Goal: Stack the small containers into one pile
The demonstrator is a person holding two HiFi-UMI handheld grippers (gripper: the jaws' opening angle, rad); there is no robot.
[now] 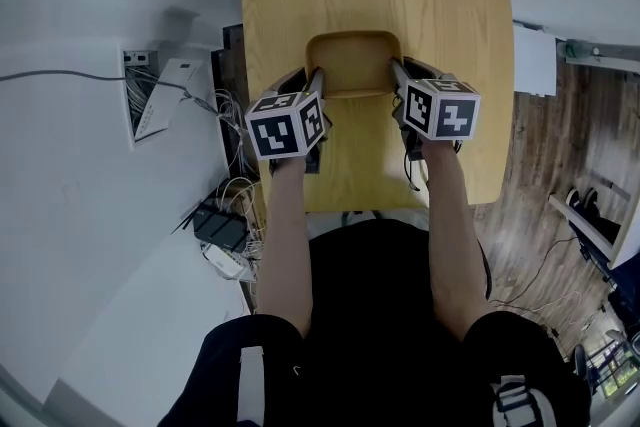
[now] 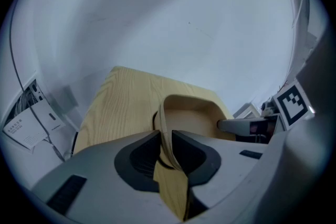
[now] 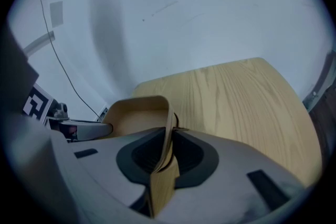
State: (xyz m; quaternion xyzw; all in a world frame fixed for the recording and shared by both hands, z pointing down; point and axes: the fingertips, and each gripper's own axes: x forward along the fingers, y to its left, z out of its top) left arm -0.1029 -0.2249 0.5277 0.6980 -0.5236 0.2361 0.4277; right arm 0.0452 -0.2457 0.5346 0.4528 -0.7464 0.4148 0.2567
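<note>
A shallow, light wooden container [image 1: 353,63] with rounded corners rests on the wooden table [image 1: 450,5], near its middle. My left gripper [image 1: 318,83] is shut on the container's left wall. In the left gripper view the thin rim [image 2: 164,128] runs between the dark pads of the left gripper [image 2: 165,138]. My right gripper [image 1: 397,75] is shut on the opposite, right wall. In the right gripper view that wall [image 3: 169,123] is pinched between the pads of the right gripper [image 3: 169,138]. I cannot tell whether more than one container is nested here.
The table [image 2: 126,107] is small, with edges close on every side [image 3: 241,97]. On the floor to its left lie a tangle of cables and a dark box [image 1: 222,225], with a white open case [image 1: 160,95] beyond. Wooden flooring [image 1: 570,145] lies to the right.
</note>
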